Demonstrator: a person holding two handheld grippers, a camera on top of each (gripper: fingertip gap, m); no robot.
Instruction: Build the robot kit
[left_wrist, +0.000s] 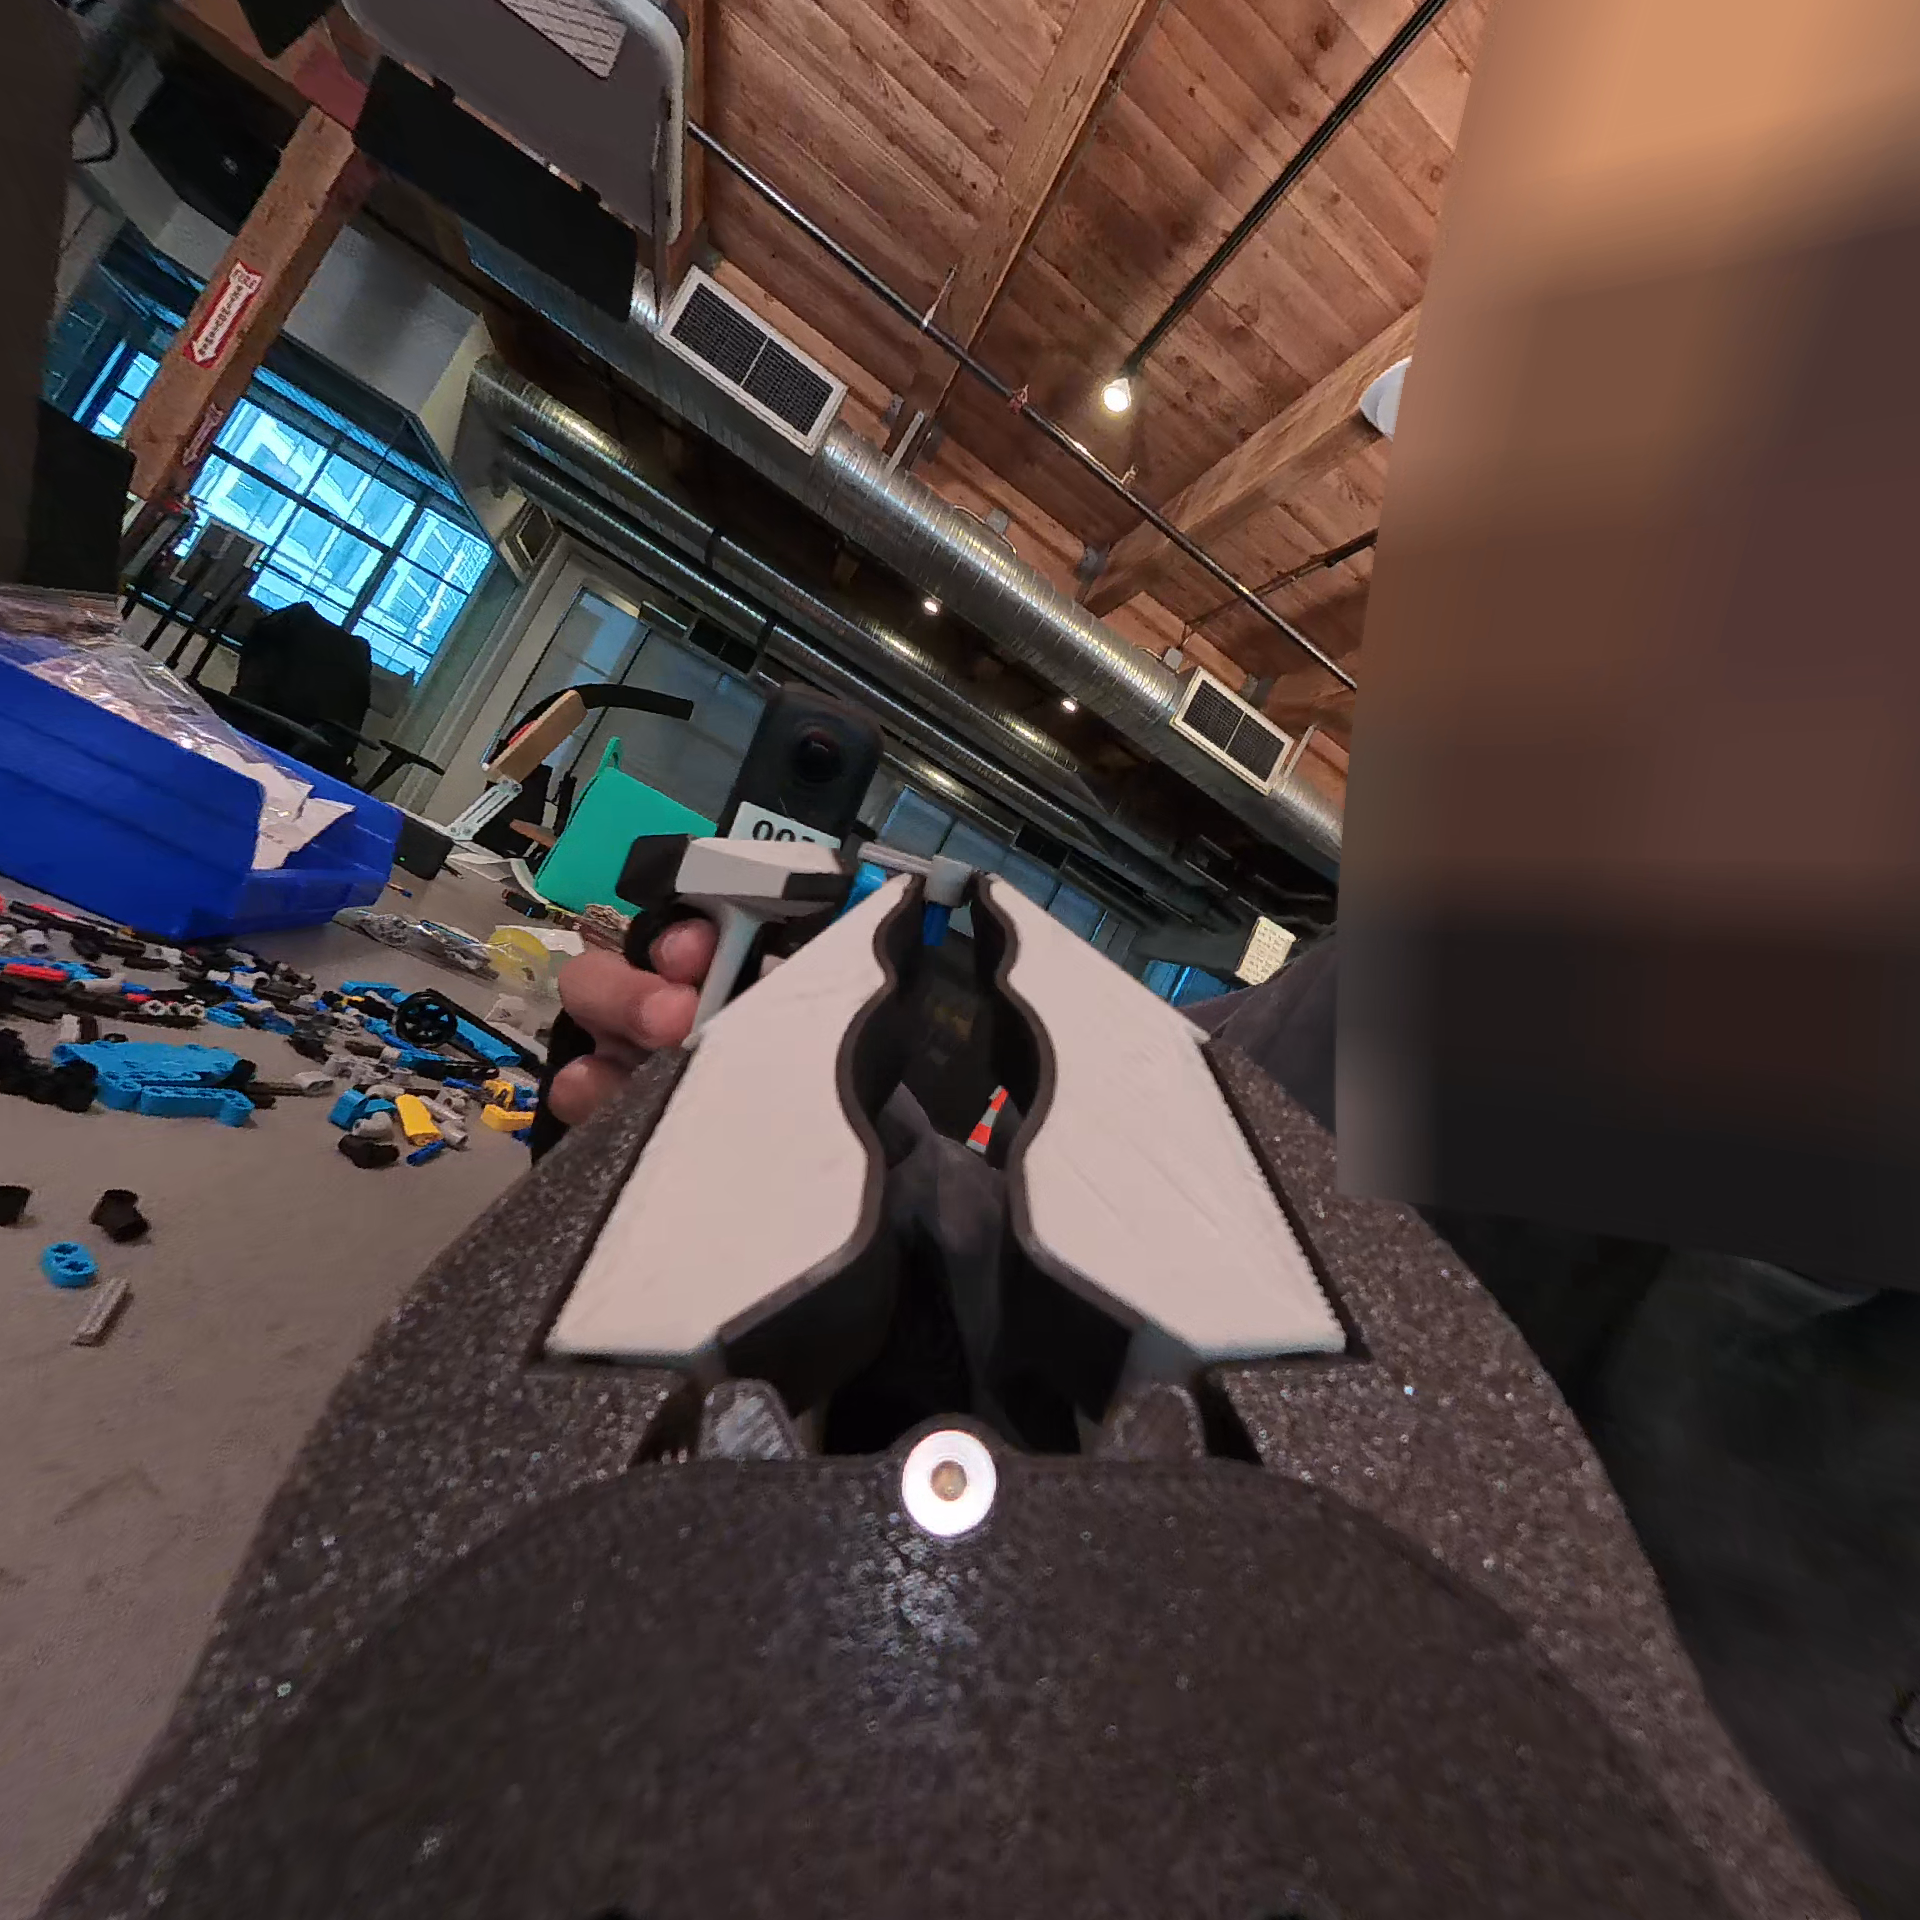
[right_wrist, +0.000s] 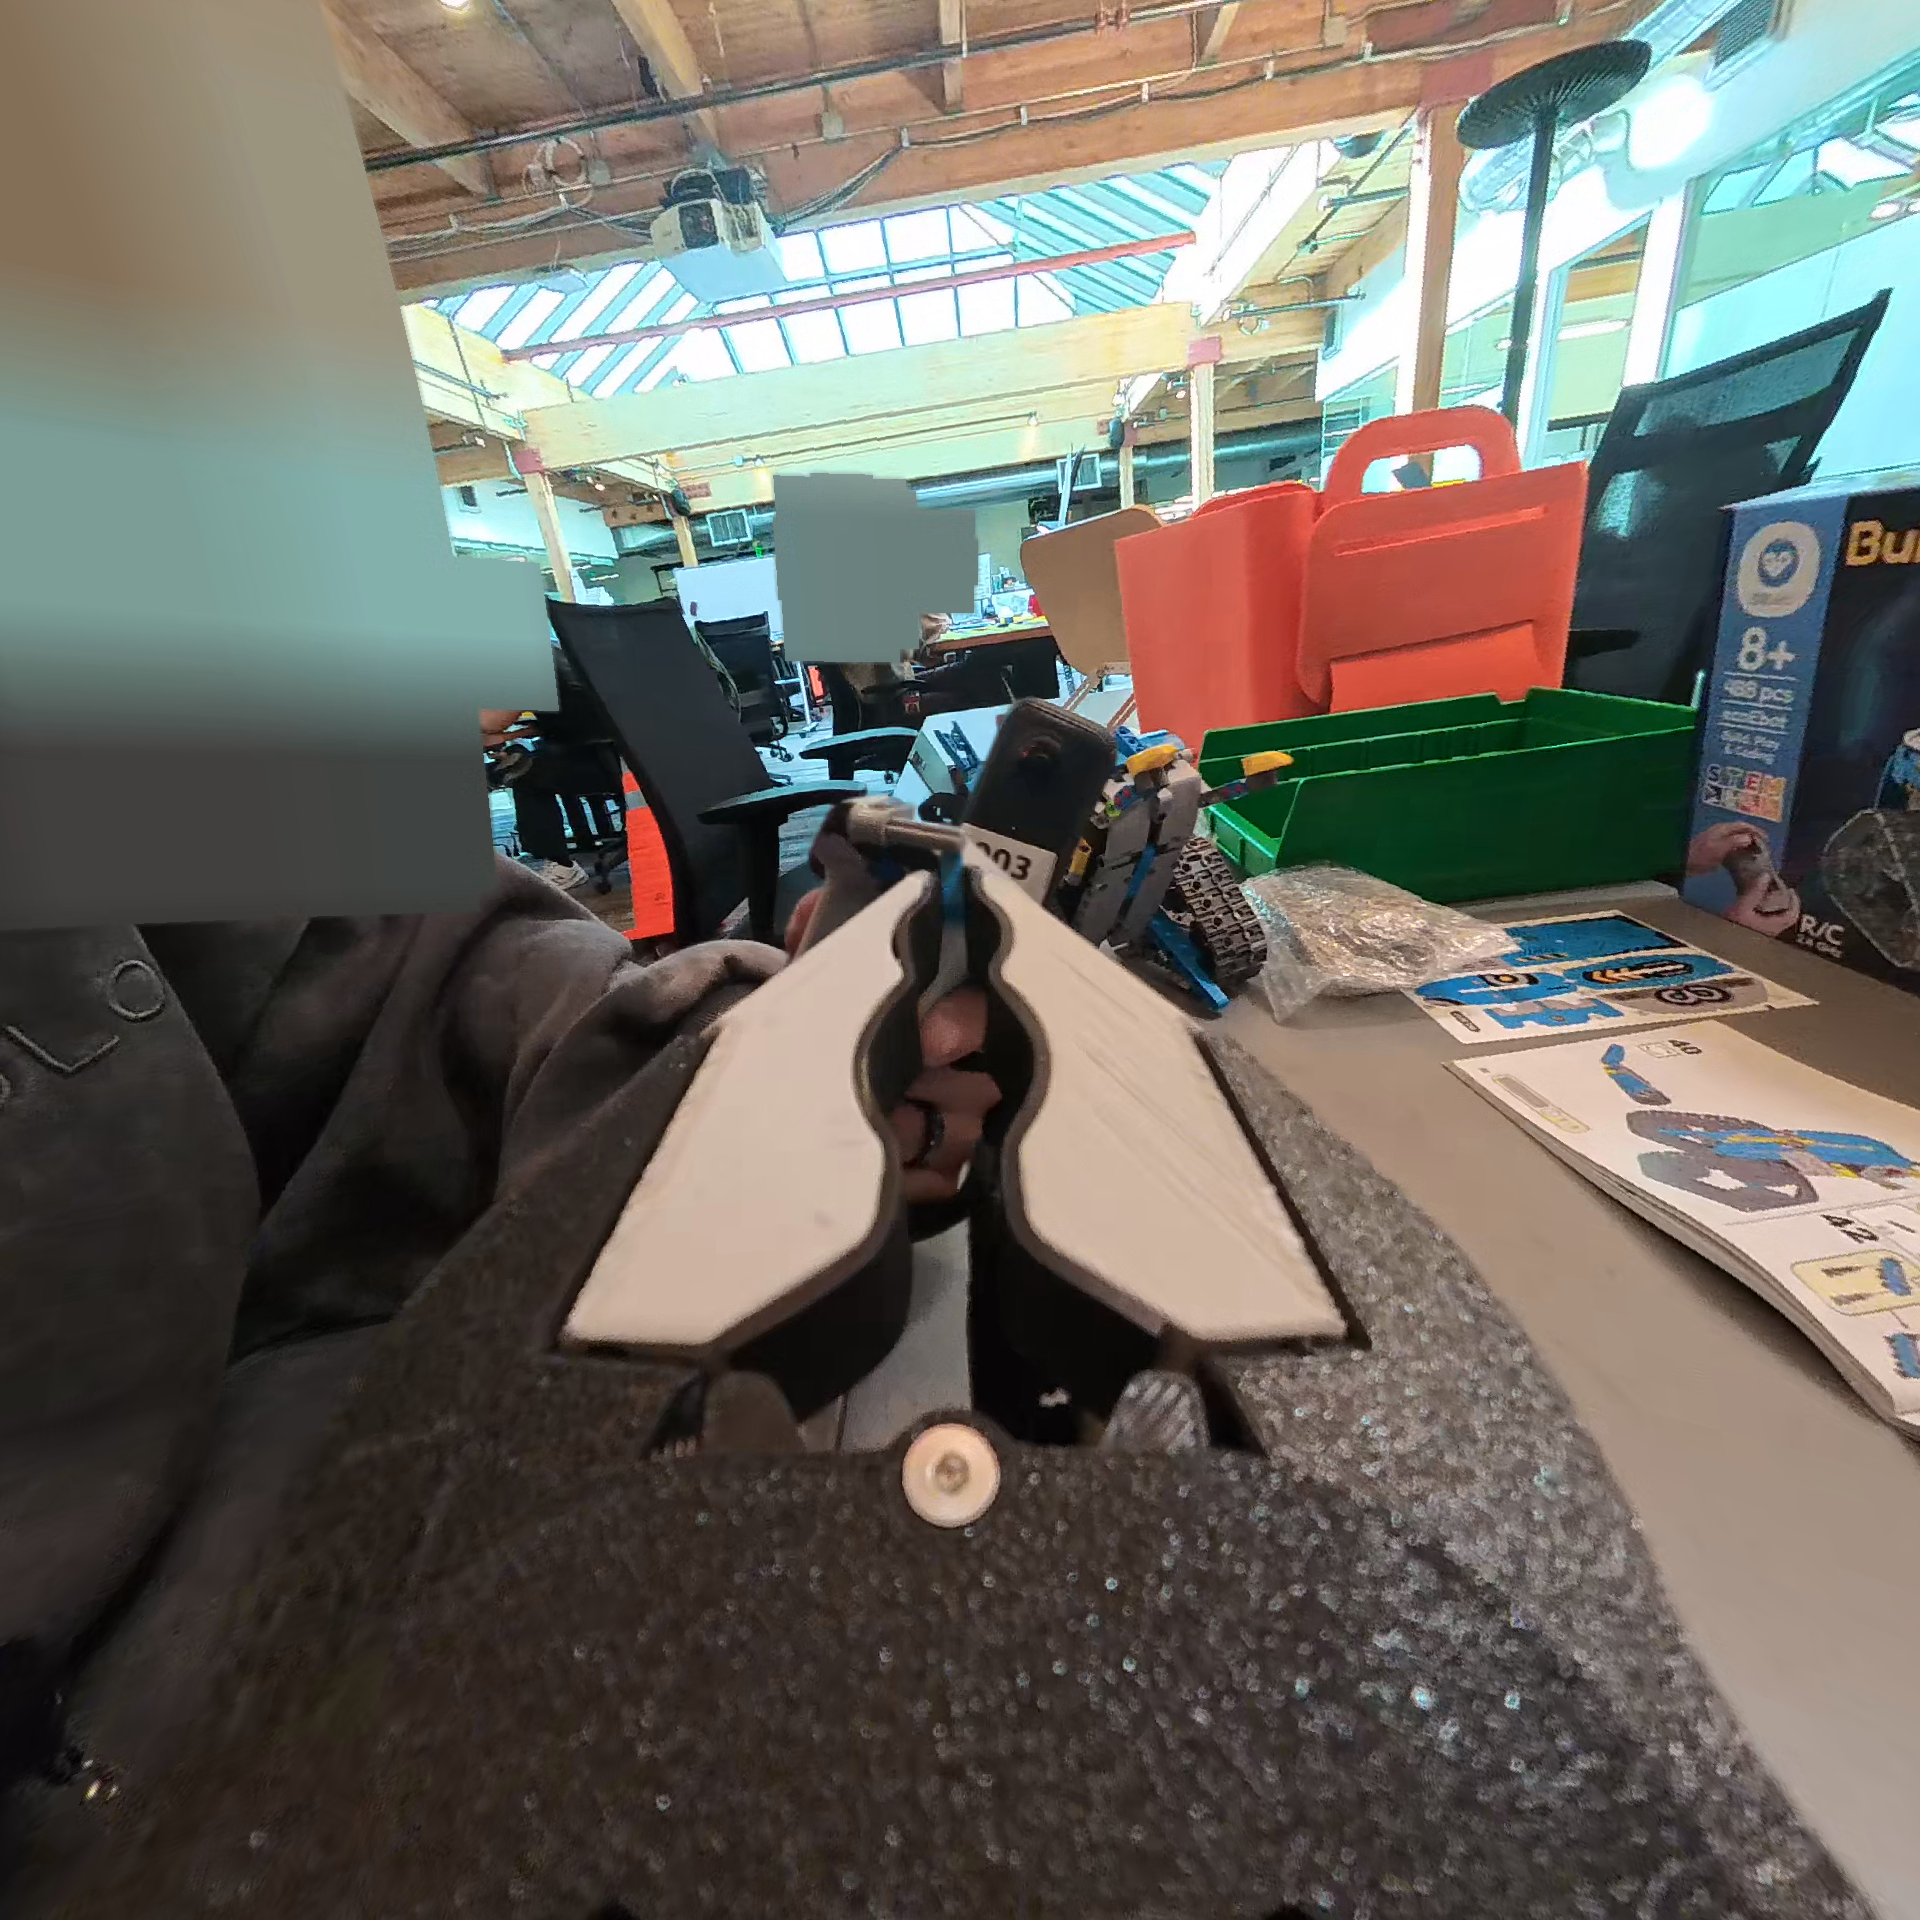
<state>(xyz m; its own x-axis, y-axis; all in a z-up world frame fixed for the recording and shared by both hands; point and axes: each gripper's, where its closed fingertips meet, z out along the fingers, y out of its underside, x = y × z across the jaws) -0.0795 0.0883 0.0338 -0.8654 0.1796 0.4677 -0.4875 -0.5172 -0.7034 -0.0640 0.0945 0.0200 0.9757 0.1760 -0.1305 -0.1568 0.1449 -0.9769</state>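
Two grippers — one blue pin (right_wrist: 951, 914)

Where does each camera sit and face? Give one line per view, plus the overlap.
Left wrist view: on the left tongs, tilted up across the table at the ceiling; a hand shows.
Right wrist view: on the right tongs, facing the person's sweatshirt and green bin.
Shared: the blue-grey piece both clamp.

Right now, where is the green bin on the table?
In the right wrist view the green bin stands at the right, on the far part of the table, in front of the orange case and behind the plastic bag.
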